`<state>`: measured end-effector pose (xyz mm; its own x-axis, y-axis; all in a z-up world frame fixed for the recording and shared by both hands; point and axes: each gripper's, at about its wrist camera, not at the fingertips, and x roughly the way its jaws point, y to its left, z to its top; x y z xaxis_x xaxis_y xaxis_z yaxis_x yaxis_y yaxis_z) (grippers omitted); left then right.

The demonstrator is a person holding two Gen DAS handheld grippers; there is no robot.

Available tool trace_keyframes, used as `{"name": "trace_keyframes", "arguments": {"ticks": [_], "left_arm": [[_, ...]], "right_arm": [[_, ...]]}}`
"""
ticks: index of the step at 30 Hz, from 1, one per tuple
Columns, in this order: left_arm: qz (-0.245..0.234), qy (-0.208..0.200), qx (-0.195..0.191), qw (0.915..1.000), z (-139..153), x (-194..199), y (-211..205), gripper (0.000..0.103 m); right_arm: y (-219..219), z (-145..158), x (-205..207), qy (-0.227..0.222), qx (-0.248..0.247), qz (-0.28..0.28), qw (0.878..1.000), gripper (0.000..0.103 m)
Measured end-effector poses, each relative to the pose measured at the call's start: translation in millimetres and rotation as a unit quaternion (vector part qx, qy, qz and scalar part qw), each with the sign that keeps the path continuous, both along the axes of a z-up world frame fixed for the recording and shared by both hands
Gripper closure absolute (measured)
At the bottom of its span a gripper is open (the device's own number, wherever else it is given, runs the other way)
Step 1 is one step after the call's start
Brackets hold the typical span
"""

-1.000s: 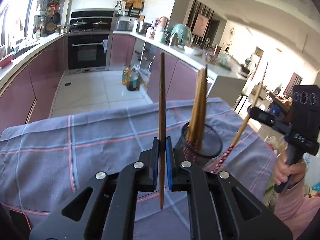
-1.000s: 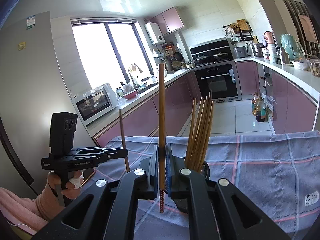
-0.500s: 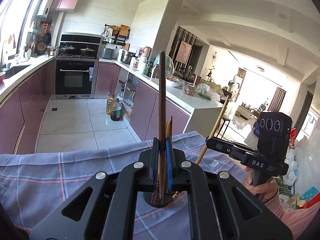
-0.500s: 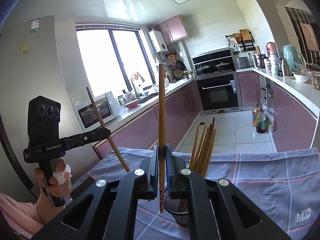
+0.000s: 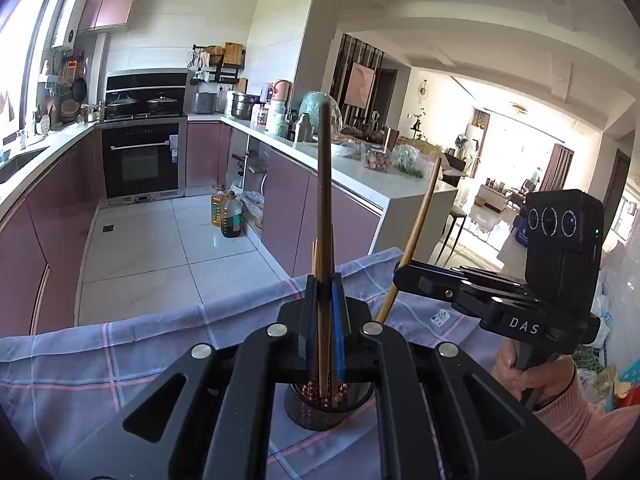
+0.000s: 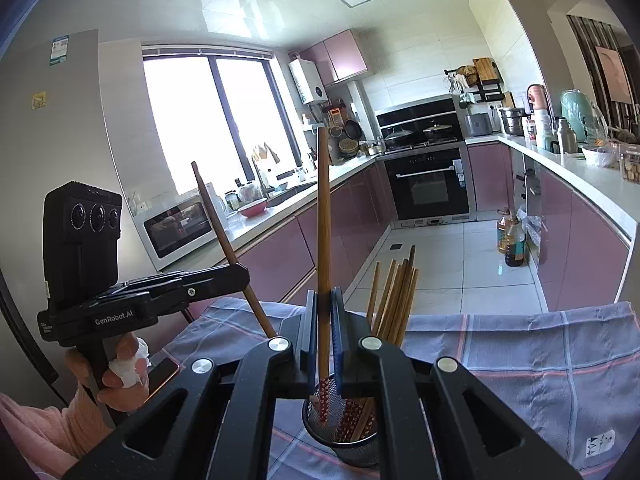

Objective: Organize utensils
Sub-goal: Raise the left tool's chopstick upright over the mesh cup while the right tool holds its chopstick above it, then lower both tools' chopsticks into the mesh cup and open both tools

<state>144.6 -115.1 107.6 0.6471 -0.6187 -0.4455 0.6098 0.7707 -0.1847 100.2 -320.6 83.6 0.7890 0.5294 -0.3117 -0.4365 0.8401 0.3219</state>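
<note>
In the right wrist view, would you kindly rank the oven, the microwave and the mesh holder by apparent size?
1. oven
2. microwave
3. mesh holder, partly hidden behind the right gripper; it sits nearest the camera, so its place against the microwave is unsure.

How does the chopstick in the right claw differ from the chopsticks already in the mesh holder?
The right claw clamps its chopstick nearly upright; the bundled chopsticks lean loose in the mesh holder. The held chopstick rises higher than the bundle, its tip seemingly just inside the holder. Both are brown wood with red patterned lower ends.
</note>
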Motion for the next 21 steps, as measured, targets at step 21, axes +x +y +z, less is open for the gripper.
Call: {"name": "trace_keyframes", "arguments": {"ticks": [21], "left_arm": [[-0.003, 0.031, 0.054, 0.9981, -33.5, 1.1, -29.5, 0.096]], "right_arm": [[2.6, -25.0, 10.6, 0.042, 0.003, -0.003, 0.999, 0.097]]}}
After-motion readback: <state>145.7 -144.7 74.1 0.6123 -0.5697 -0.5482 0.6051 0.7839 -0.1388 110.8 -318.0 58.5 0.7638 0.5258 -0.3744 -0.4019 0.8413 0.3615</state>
